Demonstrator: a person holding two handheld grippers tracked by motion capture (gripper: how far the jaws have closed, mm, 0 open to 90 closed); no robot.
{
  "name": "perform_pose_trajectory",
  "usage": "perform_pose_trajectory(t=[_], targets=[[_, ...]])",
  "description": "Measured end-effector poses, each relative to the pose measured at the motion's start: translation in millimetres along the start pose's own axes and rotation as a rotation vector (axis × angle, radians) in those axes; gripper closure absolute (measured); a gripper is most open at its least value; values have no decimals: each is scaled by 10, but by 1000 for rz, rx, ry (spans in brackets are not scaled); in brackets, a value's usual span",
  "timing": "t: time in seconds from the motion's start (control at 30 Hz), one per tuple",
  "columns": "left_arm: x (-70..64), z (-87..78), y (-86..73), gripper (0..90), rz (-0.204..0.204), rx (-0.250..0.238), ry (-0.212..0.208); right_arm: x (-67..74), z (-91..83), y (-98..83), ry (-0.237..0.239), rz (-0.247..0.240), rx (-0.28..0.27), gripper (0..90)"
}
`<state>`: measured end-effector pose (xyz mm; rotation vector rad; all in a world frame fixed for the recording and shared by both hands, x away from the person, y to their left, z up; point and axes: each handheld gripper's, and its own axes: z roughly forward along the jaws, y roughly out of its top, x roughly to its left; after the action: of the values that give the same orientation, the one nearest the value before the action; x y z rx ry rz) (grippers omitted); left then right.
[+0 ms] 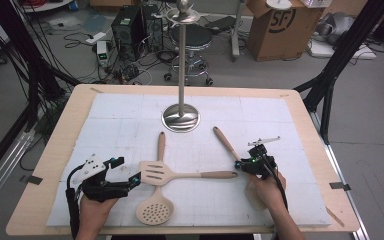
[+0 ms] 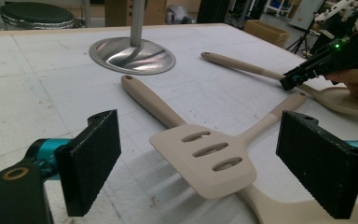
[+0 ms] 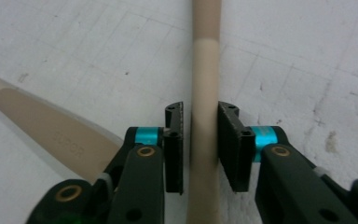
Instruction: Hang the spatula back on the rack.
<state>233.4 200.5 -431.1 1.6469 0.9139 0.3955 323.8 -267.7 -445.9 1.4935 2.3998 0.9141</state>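
A: High view: the right tool [image 1: 242, 163], lower right, straddles a spoon [image 1: 226, 143] handle on the white bench [image 1: 290, 125]; the left tool [image 1: 125, 172] gapes, released, beside the spatula [image 1: 160, 173].

B: Left gripper view: its ribbed black pads [image 2: 93, 161] stand wide around the matte, slotted beige spatula [image 2: 209, 161]; the glossy steel stand base [image 2: 133, 55] sits upper left.

A: Right gripper view: the jaws flank the smooth round handle [image 3: 204, 93], a sliver short of clenched. Such a slim handle may roll or twist out.

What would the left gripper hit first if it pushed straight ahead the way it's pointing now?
Most likely the slotted spatula: its blade lies straight ahead between the open left gripper jaws, on top of the skimmer's handle. Depth is hard to judge.
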Motion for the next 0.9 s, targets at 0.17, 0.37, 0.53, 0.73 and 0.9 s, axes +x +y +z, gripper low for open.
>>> perform_pose_trajectory(t=[0.17,0.37,0.53,0.73,0.9], targets=[[15,-9,-6,144,-6,-2,4,-24,-12,-21,22,23,-23,778],[20,-4,-7,144,-7,1,4,59,-75,-15,45,-41,-142,786],[25,-24,-10,144,-9,-3,7,182,-165,76,82,-100,-245,786],[33,-48,-11,144,-7,-5,12,316,-334,238,152,-120,-378,786],[40,-68,-13,145,-11,-9,12,441,-504,425,209,-136,-504,786]])
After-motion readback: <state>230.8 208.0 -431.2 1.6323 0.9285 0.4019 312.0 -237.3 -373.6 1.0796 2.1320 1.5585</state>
